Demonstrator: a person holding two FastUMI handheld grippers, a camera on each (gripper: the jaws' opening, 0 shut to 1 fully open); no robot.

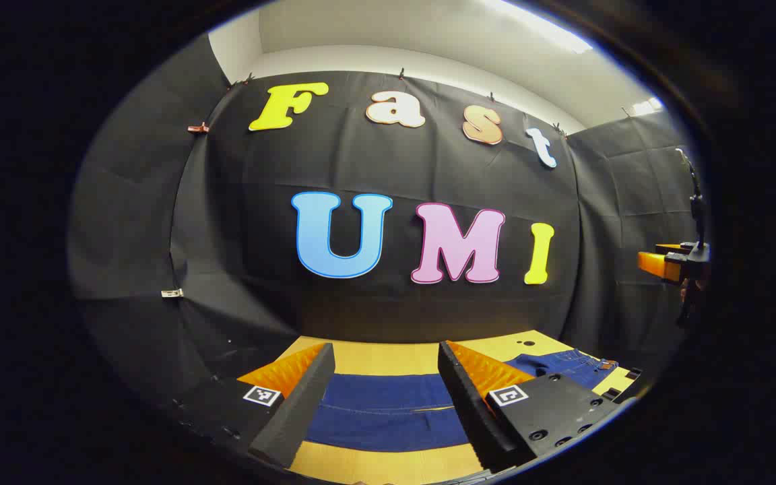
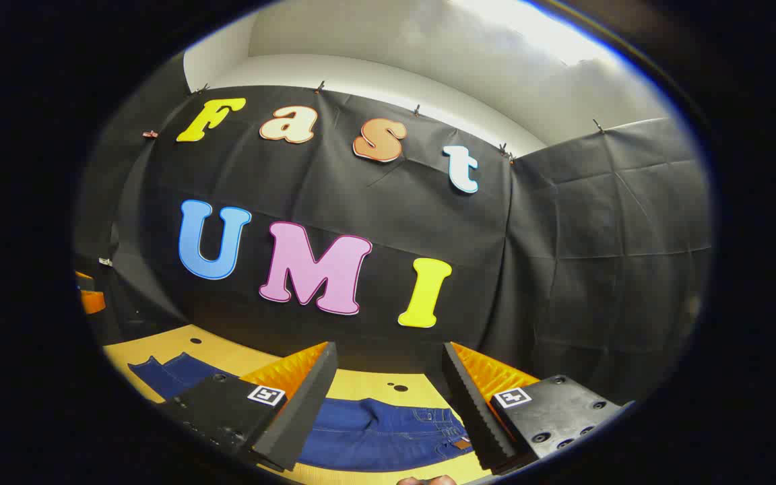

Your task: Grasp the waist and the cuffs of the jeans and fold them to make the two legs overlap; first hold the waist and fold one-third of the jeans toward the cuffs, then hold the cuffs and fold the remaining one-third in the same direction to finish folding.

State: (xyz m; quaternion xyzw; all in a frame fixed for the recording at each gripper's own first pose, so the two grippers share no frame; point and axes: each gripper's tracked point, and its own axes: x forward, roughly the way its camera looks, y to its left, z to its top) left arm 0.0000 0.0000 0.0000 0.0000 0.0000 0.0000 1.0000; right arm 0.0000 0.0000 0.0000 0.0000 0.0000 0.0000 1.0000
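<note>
1. In the left gripper view, your left gripper (image 1: 382,397) sits at the bottom centre of the frame with its two fingers spread wide apart and nothing between them but air.
2. Through that gap you look down on the jeans (image 1: 388,417), lying flat on the yellow table (image 1: 388,357); a seam line runs across the blue denim from finger to finger.
3. More of the jeans runs off to the lower right of the frame, past the right-hand finger, where the denim shows stitching and a small brown patch.
4. At the right edge of the frame, mid-height, you can see the other gripper (image 1: 671,263) held up well above the table; whether it is apart or together cannot be told from here.
5. Two small dark holes mark the table top near the lower right, just beyond the denim.
6. In the right gripper view, your right gripper (image 2: 388,404) also stands with its fingers wide apart, gripping nothing.
7. Between them, at the bottom centre, lies the waist end of the jeans (image 2: 381,431), with belt loops and a brown patch near the right-hand finger.
8. The legs stretch away to the lower left of the frame, partly hidden behind the left-hand finger's body.
9. The table (image 2: 374,384) shows bare beyond the waist, with a dark hole just above the denim.
</note>
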